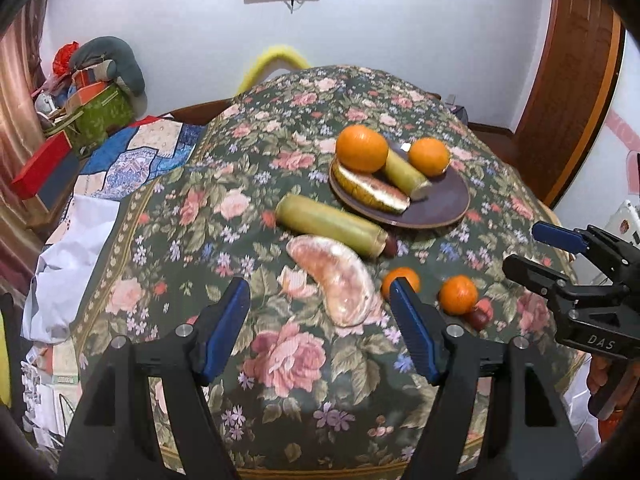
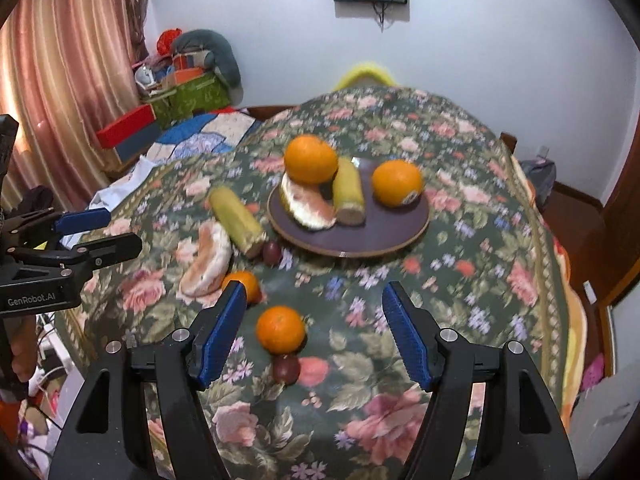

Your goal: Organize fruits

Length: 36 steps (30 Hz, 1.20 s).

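Note:
A dark plate [image 1: 448, 200] [image 2: 384, 232] holds two oranges [image 1: 361, 148] [image 2: 396, 182], a green cane piece [image 1: 404, 172] and a pomelo wedge [image 1: 372, 190]. On the floral cloth lie a longer cane piece [image 1: 332, 226] [image 2: 238, 218], a peeled pomelo wedge [image 1: 338, 280] [image 2: 208, 258], two small oranges [image 1: 458, 294] [image 2: 280, 328] and dark plums [image 2: 286, 368]. My left gripper [image 1: 320, 320] is open and empty just before the pomelo wedge. My right gripper [image 2: 312, 328] is open and empty around a small orange, above it; it also shows in the left wrist view [image 1: 524, 248].
The table [image 2: 500, 240] is round with a floral cloth. A bed with a patchwork quilt [image 1: 132, 152] and stacked boxes [image 1: 92, 108] lies to the left. A yellow chair back [image 1: 276, 60] stands behind the table. A wooden door [image 1: 576, 92] is at the right.

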Each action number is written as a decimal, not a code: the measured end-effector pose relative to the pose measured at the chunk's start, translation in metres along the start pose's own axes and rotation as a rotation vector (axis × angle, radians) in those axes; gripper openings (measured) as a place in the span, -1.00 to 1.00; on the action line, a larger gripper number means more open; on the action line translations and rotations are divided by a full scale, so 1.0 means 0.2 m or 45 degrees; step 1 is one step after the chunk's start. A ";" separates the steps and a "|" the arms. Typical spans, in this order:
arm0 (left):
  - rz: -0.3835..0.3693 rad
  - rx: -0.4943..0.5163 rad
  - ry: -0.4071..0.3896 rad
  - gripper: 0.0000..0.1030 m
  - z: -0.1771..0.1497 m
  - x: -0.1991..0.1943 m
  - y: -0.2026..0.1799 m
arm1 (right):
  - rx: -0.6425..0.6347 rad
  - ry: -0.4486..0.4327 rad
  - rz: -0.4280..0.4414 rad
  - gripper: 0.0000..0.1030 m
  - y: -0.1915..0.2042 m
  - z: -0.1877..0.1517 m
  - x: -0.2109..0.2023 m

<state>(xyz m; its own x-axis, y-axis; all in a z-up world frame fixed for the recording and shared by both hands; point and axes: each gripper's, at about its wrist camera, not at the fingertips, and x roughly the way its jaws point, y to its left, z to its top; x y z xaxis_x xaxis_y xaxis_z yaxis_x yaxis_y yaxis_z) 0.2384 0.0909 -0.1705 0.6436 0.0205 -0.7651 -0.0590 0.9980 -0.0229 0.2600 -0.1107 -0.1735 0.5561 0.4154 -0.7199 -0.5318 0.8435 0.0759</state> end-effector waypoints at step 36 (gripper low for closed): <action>-0.056 -0.034 0.154 0.09 -0.13 0.33 0.08 | 0.071 0.068 0.089 -0.32 -0.07 -0.05 0.15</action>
<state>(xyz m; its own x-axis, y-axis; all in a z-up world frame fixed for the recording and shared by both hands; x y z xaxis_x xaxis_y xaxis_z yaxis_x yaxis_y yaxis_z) 0.2593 0.1074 -0.2387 0.5495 -0.0320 -0.8349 -0.0545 0.9958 -0.0740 0.2784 -0.1128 -0.2026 0.4832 0.4565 -0.7470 -0.5310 0.8312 0.1645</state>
